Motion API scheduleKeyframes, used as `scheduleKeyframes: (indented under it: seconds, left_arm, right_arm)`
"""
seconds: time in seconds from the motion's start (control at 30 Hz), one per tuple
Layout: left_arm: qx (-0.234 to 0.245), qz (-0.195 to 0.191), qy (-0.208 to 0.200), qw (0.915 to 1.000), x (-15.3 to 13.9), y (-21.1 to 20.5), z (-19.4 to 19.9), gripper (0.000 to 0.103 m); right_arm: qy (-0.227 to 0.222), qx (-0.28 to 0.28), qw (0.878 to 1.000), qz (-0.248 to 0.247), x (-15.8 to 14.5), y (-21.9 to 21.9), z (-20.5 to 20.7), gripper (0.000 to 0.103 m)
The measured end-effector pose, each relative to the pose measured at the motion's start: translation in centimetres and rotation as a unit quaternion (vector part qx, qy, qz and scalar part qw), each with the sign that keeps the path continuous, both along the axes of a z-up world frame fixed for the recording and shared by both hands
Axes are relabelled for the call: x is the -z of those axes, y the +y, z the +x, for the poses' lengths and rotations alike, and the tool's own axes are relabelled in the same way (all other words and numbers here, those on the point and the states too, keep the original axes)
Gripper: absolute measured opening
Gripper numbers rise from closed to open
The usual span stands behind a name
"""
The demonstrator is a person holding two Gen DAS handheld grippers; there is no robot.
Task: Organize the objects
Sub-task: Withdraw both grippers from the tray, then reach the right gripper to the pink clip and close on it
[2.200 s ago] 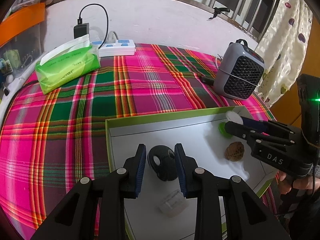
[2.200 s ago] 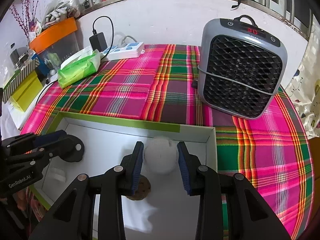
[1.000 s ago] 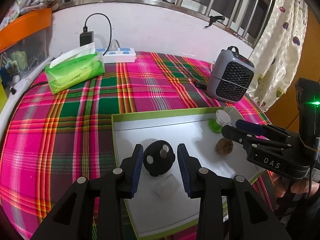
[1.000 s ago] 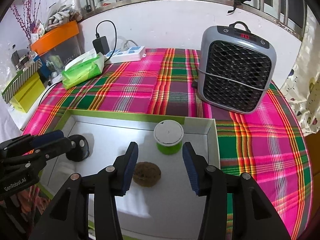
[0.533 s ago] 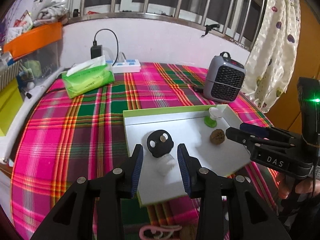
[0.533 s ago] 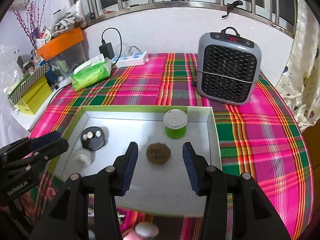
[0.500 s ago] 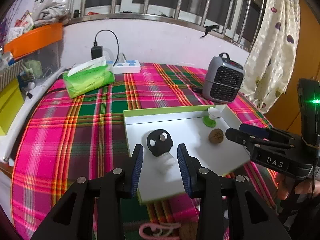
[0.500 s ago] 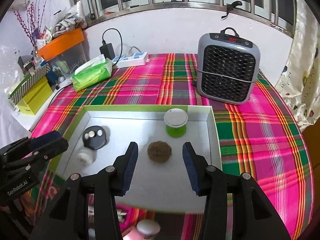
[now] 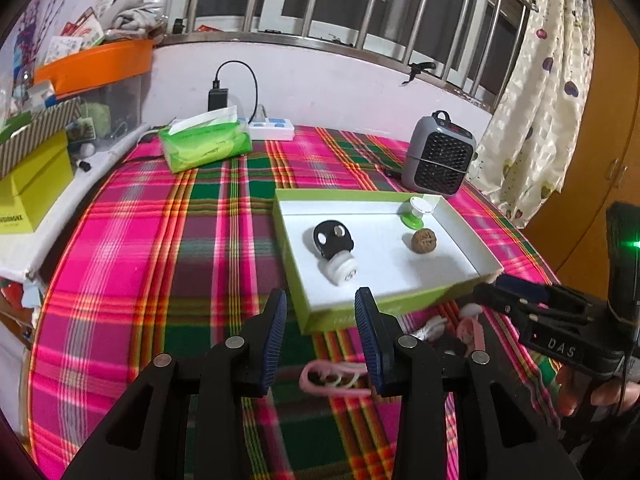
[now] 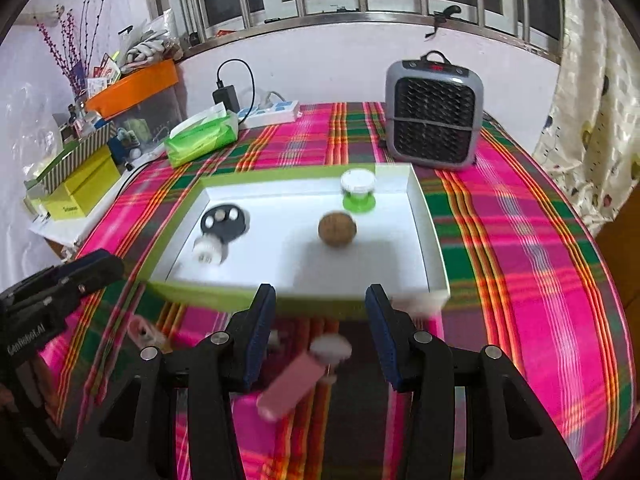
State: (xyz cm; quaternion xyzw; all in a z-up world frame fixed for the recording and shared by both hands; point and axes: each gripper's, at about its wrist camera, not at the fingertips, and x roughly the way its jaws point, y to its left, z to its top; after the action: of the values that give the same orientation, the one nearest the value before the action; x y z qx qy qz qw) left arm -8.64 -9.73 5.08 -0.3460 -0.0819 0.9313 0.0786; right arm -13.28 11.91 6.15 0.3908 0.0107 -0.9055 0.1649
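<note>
**Both grippers open and empty in front of the filled tray**

We see a shallow box tray [image 9: 460,236] with a green outer wall and white inside, lying on a table under a pink, green and orange plaid cloth [image 9: 160,240]. Four things sit in it. A black round piece with small pale discs on its face [image 9: 332,238] lies toward the tray's left side, touching a white ribbed cap-like piece [image 9: 340,270] just in front of it. Toward the far right corner stands a small green spool with a white top [image 10: 357,190], and just in front of that, apart from it, rests a brown walnut [image 10: 337,228].

The left gripper [image 9: 320,332] is held in front of the tray's near wall, its blue-padded jaws standing apart with nothing between them; below them on the cloth lies a loop of pink cord [image 9: 332,378]. The right gripper [image 10: 320,328] is likewise in front of the near wall, jaws spread wide and gripping nothing. Under it, blurred, lie a pink oblong piece [image 10: 292,384] and a small white round thing [image 10: 331,348], both on the cloth outside the tray. We cannot tell what the other small items near them are.

At the back of the table stand a grey fan heater [image 10: 434,116] to the right, a green tissue pack [image 9: 204,146] to the left, and a white power strip [image 9: 270,132] just beside the pack, with a black charger plugged in.
</note>
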Motion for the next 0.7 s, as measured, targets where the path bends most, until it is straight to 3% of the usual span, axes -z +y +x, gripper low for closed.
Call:
scheduleKeyframes:
  seconds: [0.27, 0.7]
  left_arm:
    - [0.014, 0.02, -0.019, 0.9995, 1.6, -1.6, 1.7, 0.034]
    - [0.037, 0.034, -0.039, 0.998, 3.1, -1.9, 1.0, 0.034]
  right_arm:
    - [-0.025, 0.026, 0.999, -0.008, 1.6, 0.1, 2.3, 0.048]
    - [-0.037, 0.055, 0.998, -0.003, 2.7, -0.4, 1.9, 0.053]
